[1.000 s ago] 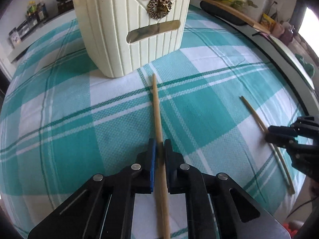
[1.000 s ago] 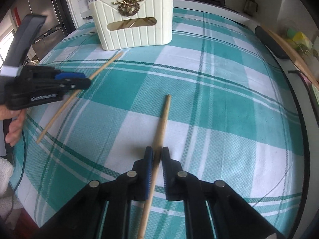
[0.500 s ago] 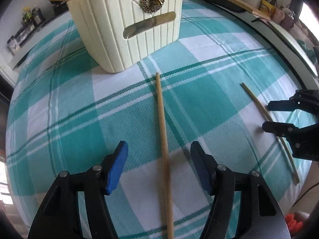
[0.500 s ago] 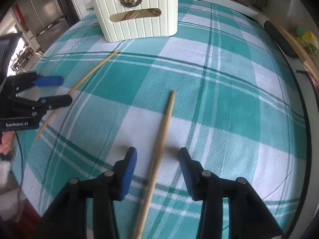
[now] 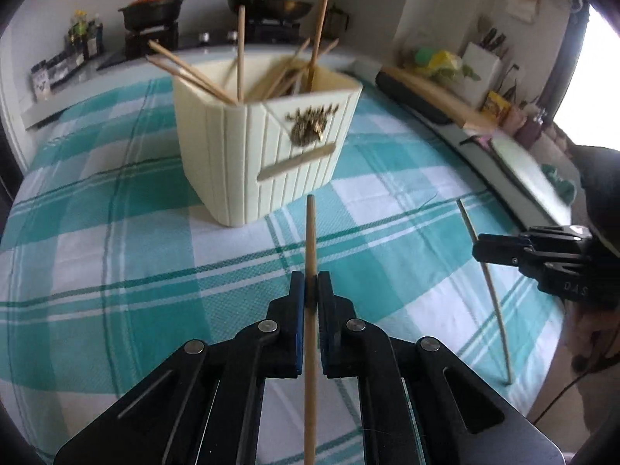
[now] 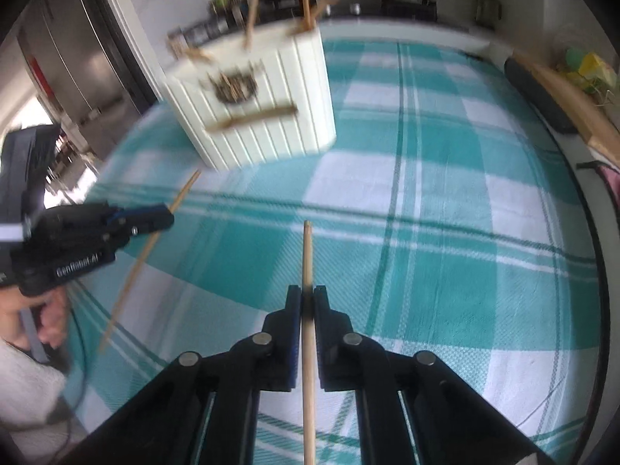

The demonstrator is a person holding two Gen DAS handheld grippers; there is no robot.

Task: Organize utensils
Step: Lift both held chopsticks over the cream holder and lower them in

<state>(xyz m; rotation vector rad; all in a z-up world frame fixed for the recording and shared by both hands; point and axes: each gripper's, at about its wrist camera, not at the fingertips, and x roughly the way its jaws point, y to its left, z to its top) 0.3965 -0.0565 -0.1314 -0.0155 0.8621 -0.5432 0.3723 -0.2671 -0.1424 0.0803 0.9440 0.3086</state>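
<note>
The left hand-held gripper (image 5: 309,285) is clenched on a chopstick (image 5: 310,240), held above the checked cloth (image 5: 116,232) on the bench. The right hand-held gripper (image 6: 307,298) grips a second chopstick (image 6: 307,255) the same way. The cream holder (image 5: 248,147) with more chopsticks stands just ahead.

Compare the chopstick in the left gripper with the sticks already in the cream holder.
The held chopstick is single, clamped in the shut left gripper and not yet in the holder; the stored sticks are many and loose. It points along the fingers toward the cream holder; they lean at crossed angles above its rim. All are plain, light wood.
</note>
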